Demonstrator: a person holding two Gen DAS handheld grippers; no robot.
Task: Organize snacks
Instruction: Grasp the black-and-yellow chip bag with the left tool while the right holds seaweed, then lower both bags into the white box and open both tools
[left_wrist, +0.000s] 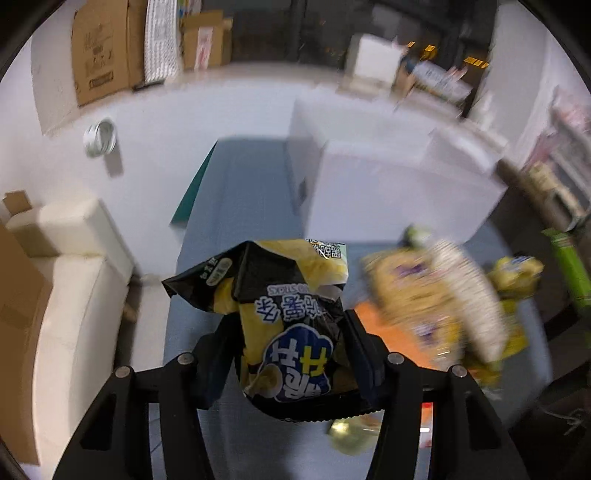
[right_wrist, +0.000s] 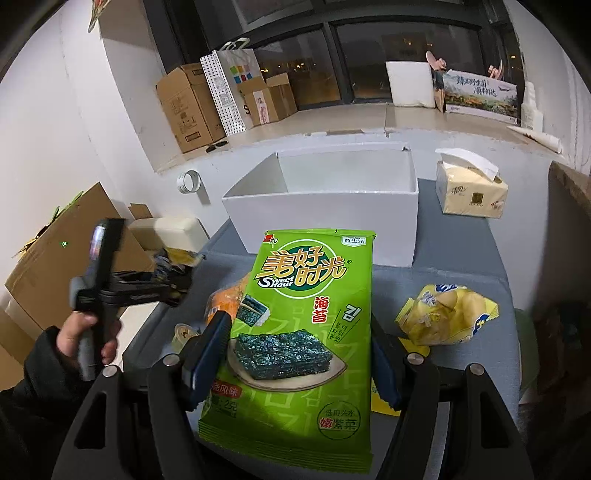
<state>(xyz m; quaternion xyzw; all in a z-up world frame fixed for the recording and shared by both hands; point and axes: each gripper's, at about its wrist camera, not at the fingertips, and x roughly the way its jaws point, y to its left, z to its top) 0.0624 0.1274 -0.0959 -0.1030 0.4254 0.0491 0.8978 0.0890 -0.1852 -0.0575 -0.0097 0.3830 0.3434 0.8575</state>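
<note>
A crumpled black-and-yellow chip bag (left_wrist: 291, 306) stands between the fingers of my left gripper (left_wrist: 288, 332), which is shut on it above the grey-blue table (left_wrist: 236, 206). My right gripper (right_wrist: 297, 325) is shut on the sides of a flat green seaweed bag (right_wrist: 306, 295), held upright in front of an open-topped white box (right_wrist: 321, 218). In the left wrist view the white box (left_wrist: 399, 199) stands ahead and to the right. A yellow snack bag (right_wrist: 447, 317) and an orange pack (right_wrist: 225, 299) lie on the table.
A person's hand (right_wrist: 88, 332) holds the left gripper's handle at the table's left edge. A tissue pack (right_wrist: 469, 192) sits right of the box. A small round cup (right_wrist: 184, 334) lies by the orange pack. Cardboard boxes (right_wrist: 188, 107) line the window ledge behind.
</note>
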